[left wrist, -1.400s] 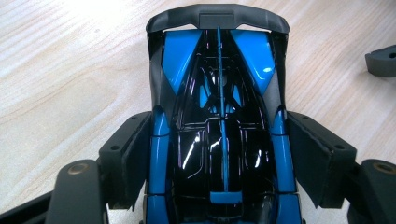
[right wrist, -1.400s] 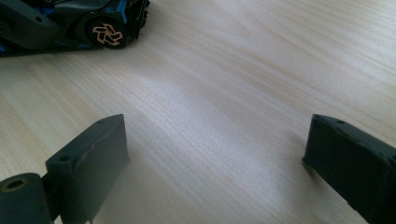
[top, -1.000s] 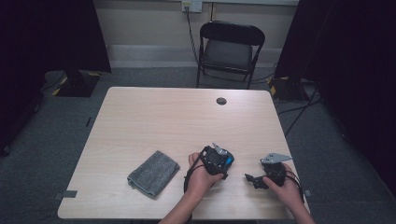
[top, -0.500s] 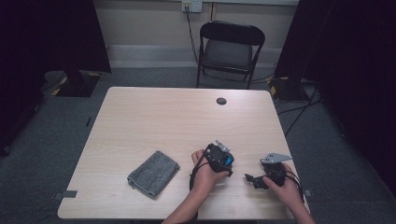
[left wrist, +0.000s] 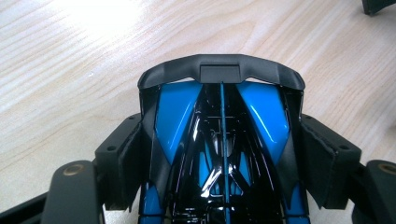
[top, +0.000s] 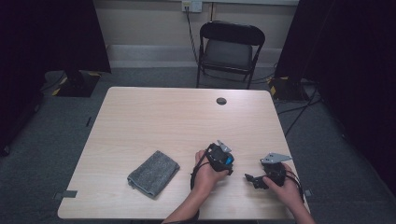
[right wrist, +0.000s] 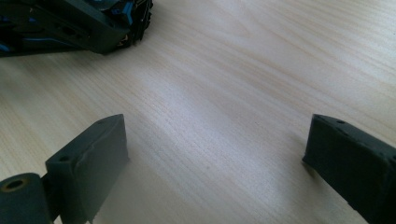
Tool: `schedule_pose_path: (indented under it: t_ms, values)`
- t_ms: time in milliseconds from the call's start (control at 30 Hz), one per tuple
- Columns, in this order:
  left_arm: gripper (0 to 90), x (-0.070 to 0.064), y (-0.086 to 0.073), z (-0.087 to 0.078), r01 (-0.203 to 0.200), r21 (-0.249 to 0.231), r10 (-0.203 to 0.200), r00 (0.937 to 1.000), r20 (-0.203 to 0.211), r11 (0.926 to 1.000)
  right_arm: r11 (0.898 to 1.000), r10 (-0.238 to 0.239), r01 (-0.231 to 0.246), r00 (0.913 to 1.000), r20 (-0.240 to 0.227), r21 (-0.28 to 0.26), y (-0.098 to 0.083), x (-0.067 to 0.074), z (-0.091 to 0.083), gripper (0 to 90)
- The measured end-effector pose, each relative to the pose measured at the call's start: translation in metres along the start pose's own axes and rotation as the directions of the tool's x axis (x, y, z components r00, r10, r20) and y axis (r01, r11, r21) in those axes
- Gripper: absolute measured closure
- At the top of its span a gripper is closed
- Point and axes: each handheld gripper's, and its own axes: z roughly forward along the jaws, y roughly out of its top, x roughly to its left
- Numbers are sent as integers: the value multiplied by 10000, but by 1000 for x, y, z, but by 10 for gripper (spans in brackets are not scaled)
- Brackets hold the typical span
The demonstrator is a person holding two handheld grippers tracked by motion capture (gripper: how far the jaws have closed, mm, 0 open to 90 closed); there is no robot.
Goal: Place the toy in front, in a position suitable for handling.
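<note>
A glossy blue and black object (left wrist: 261, 112), shaped like a toy car with a matte black curved end, lies between the jaws of my left gripper (left wrist: 224, 142). Both pads press against its sides, and the jaws have just been closing on it. In the high view the left gripper (top: 225, 161) sits low over the table's near right part, with a patch of the object's blue (top: 229, 161) showing. My right gripper (top: 251, 179) rests just to its right and points left. Its jaws stand wide open in the right gripper view (right wrist: 215, 154), with bare wood between them.
A folded grey cloth (top: 153, 172) lies near the table's front edge, left of the hands. A small black round disc (top: 221, 101) sits near the far edge of the table (top: 154, 116). A black folding chair (top: 231, 46) stands behind it.
The left hand and its gripper have shifted slightly to the right. The right hand has kept still.
</note>
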Motion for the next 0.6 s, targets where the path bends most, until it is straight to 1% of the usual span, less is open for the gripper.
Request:
schedule_pose_path:
  t_ms: [33,167,267,367,433,500,567,600]
  values:
    - [254,0,0,-1,-75,25,75,10000,30,10000,10000,0,0,10000,0,-1,0,0,0,50]
    - [255,3,0,-8,-135,-2,135,9995,279,9999,10000,2,-2,10000,-8,1,0,0,0,50]
    - [255,4,1,-15,-134,-167,142,9985,520,9998,10000,-1,1,10000,-15,3,0,0,0,50]
    - [255,9,1,-22,42,-274,-21,9973,736,9996,10000,5,-5,10000,-17,5,0,0,0,50]
    - [255,12,2,-27,106,-440,-66,9959,898,9990,10000,-2,2,10000,-12,5,0,0,0,50]
    - [256,14,4,-33,37,-528,6,9966,822,9986,10000,-2,2,10000,-16,2,0,0,0,50]
    - [256,17,6,-38,174,-643,-114,9957,919,9978,10000,1,-1,10000,-17,6,0,0,0,50]
    - [255,19,8,-41,177,-689,-115,9960,886,9975,10000,0,0,10000,-15,6,0,0,0,50]
